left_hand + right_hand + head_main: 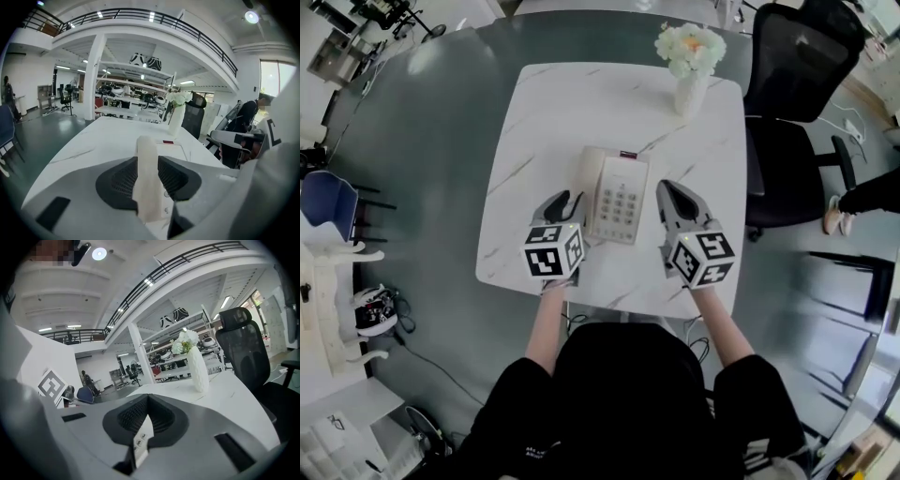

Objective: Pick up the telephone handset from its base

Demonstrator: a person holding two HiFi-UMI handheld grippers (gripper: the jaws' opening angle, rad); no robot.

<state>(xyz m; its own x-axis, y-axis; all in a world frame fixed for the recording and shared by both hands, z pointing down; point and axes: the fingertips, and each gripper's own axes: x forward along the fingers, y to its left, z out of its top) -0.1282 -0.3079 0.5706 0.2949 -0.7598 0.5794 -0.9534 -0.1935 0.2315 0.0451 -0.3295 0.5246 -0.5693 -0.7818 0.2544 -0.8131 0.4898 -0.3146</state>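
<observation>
The telephone handset (590, 184) lies in its cradle along the left side of the base (624, 172), which sits near the middle of a white marble-patterned table (542, 111), its keypad (617, 203) facing up. The left gripper (565, 202) is low over the table just beside the near end of the handset, on its left, pointing forward and down toward it. In the left gripper view its jaws stand apart and the cream handset runs up through the gap between the dark ribbed pads, which do not press on it, so this gripper grasps nothing. The right gripper (673, 195) hovers on the other side of the phone, just beside the right edge of the base and apart from the handset. In its own view the jaw tips meet with nothing between them, and a strip of keypad shows below where they meet. A white vase (691, 92) of pale flowers (689, 45) stands at the table's far right corner, with a black office chair (797, 122) beyond it.
</observation>
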